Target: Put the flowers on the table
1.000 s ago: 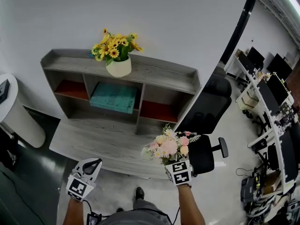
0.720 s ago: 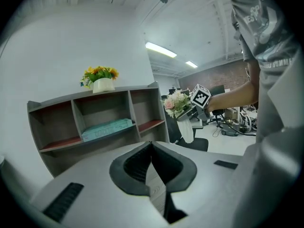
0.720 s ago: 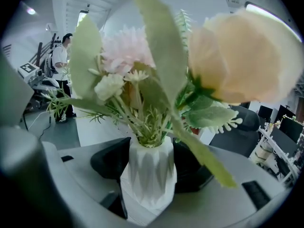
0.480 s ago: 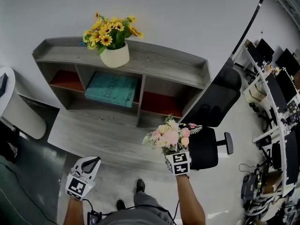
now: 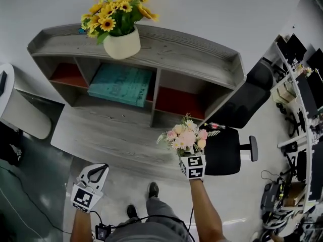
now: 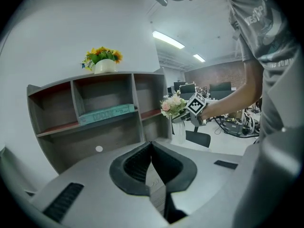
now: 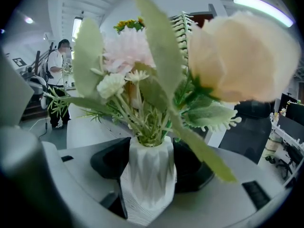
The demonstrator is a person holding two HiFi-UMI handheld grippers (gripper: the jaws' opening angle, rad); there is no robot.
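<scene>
The right gripper is clamped on the white vase of pink flowers, holding it upright about over the table's near right corner. To do this well, I'd carry it in from that edge, lower it level until the base sits flat, then release. The left gripper hangs off the near edge, jaws together, empty. I count two bouquets: this one, and one yellow bunch atop the single shelf unit.

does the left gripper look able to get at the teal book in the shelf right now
Probably yes: the teal book lies in the open-fronted shelf, and nothing stands on the table between it and the left gripper. Its jaws are shut.
</scene>
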